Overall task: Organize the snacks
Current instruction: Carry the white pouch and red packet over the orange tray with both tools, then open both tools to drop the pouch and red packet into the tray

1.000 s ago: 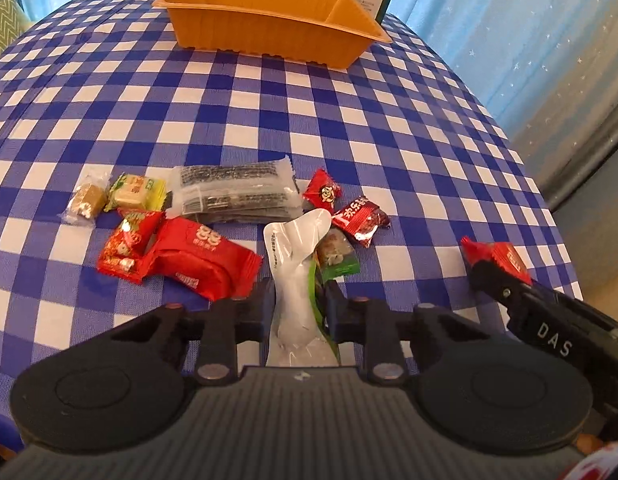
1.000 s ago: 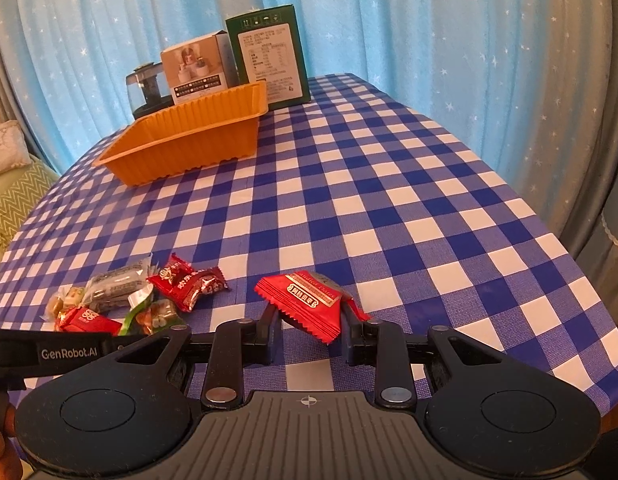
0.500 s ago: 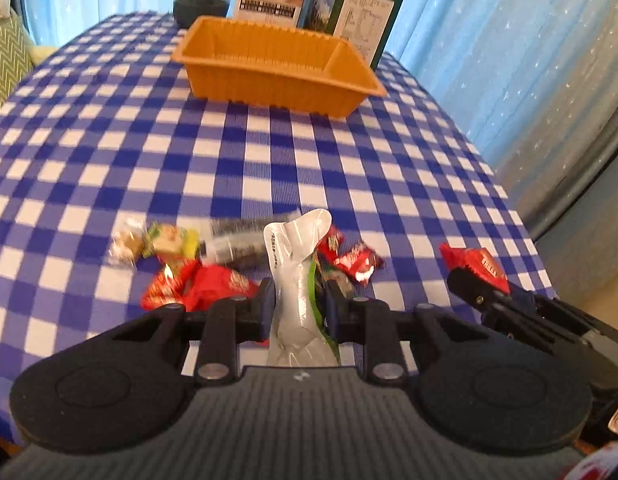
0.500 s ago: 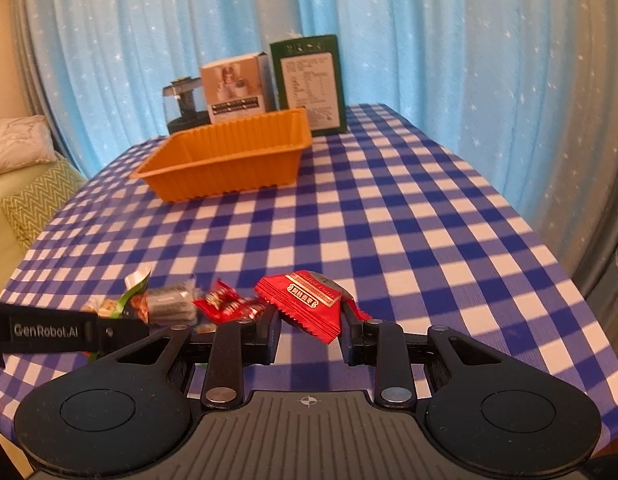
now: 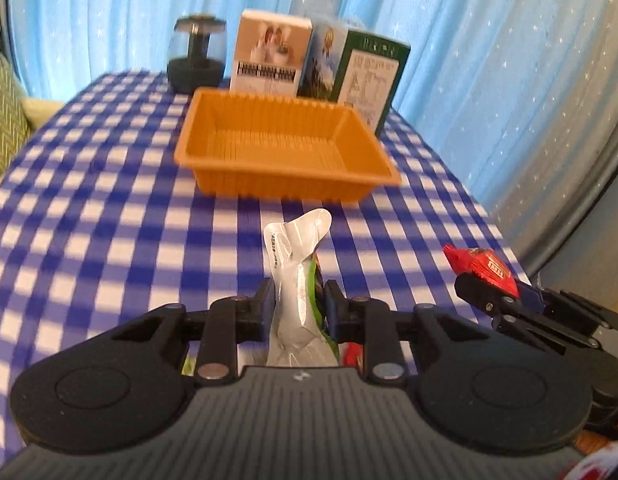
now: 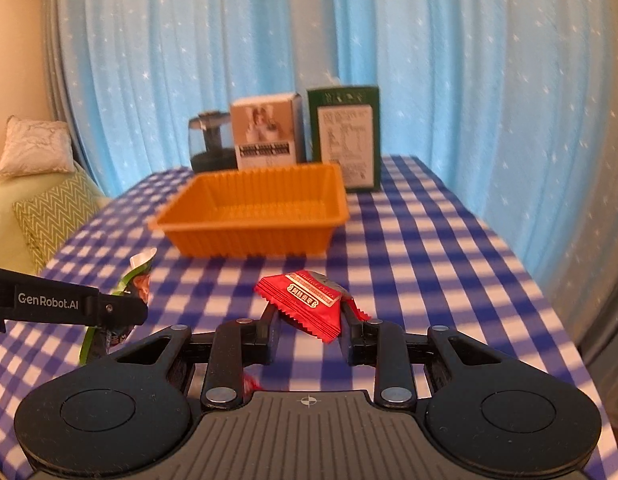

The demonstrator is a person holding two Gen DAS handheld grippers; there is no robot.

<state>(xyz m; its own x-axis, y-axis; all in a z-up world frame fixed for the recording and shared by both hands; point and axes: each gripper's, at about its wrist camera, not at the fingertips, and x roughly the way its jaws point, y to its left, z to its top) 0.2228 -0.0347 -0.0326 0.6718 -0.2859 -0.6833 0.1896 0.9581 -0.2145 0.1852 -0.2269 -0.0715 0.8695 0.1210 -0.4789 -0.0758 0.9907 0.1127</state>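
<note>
The silver-and-green snack packet [image 5: 299, 280] stood upright between the fingers of the left gripper [image 5: 299, 304], pinched low on its body, with its crimped top flopping free above the surface. The red snack packet [image 6: 305, 302] sat crosswise in the right gripper [image 6: 309, 320], whose fingers were closed narrowly on it and appeared to catch it near one end, most of the wrapper jutting forward. Both were held in the air short of the orange tray [image 5: 285, 184], which looked empty and stood ahead on the checked surface [image 5: 109, 240].

The likeliest trouble was slippage: both wrappers looked glossy and soft, so a quick swing toward the tray could let the red one twist out of its shallow hold. The tall packet's loose top might snag the tray's near rim if it came in low, nudging the light tray toward the boxes [image 5: 269, 56] and the dark jar [image 5: 195, 60] right behind it. The two grippers [image 5: 489, 296] were near each other, and arriving together over the tray risked a bump.
</note>
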